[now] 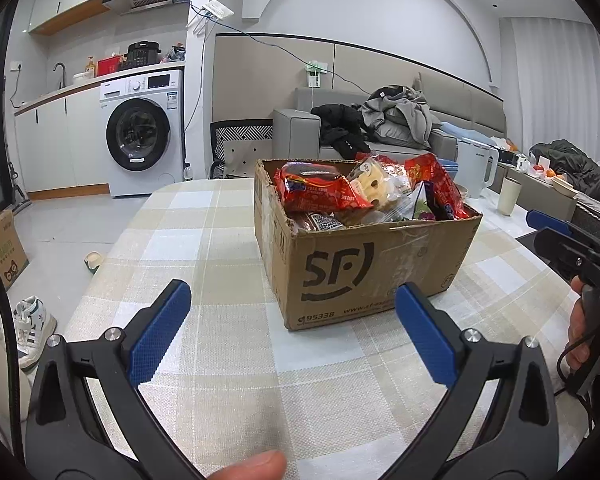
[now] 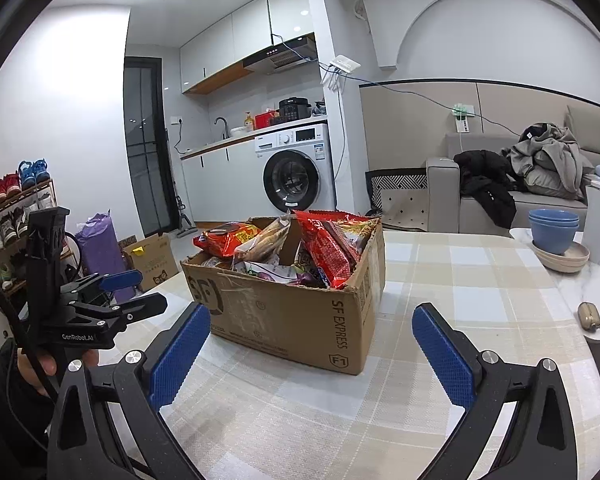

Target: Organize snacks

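Your left gripper (image 1: 293, 332) hangs over the checked cloth on the desk (image 1: 180, 248), blue pads wide apart, nothing btwn them. Just ahead sits the SF cardboard box (image 1: 364, 272), flaps open, packed w/ snacks: a red packet (image 1: 320, 190) at left, a yellow-white pack (image 1: 374, 184) mid, another red bag (image 1: 432, 178) at right. Your right gripper (image 1: 556, 236) shows at the right edge, held in your hand (image 1: 588, 332); can't tell its jaw state. White kettle (image 1: 476, 164) stands behind the box.
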A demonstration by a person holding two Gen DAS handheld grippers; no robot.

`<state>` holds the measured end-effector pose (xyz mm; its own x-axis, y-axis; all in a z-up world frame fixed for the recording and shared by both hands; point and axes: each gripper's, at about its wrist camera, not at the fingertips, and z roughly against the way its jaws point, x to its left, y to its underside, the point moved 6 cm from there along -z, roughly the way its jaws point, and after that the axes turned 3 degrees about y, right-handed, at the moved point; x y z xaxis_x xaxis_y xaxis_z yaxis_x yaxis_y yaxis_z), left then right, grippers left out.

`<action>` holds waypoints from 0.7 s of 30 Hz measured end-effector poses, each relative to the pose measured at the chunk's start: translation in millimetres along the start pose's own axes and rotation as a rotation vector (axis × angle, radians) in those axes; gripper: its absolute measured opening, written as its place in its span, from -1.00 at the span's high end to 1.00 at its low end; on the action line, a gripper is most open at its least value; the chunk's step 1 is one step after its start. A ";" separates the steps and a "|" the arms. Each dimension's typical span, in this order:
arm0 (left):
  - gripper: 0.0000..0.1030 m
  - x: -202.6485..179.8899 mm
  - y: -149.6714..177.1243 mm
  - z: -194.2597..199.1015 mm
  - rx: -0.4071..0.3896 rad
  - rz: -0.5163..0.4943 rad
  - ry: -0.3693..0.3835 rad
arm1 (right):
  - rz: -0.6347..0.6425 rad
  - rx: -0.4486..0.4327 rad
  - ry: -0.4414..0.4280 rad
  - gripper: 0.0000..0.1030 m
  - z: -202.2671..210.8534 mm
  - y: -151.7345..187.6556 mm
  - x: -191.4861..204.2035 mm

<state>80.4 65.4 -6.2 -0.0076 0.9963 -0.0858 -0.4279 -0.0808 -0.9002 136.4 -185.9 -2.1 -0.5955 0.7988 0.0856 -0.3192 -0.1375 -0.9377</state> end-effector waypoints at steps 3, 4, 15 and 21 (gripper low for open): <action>-0.98 0.7 1.1 0.3 0.001 0.002 -0.001 | 0.001 0.001 0.002 -0.99 0.3 0.2 -0.2; -0.98 0.9 1.2 0.2 0.001 0.005 -0.001 | 0.003 0.000 0.006 -0.99 0.4 0.1 -0.2; -0.98 1.6 2.4 -0.1 -0.003 0.004 0.002 | 0.009 0.001 0.008 -0.99 1.0 0.9 2.7; -0.98 0.9 2.6 -0.5 -0.003 0.003 0.002 | 0.010 0.000 0.007 -0.99 0.9 1.0 3.0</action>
<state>79.7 66.1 -8.8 -0.0073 0.9960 -0.0895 -0.4247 -0.0841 -0.9014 133.6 -184.2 -2.5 -0.5931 0.8017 0.0741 -0.3135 -0.1451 -0.9384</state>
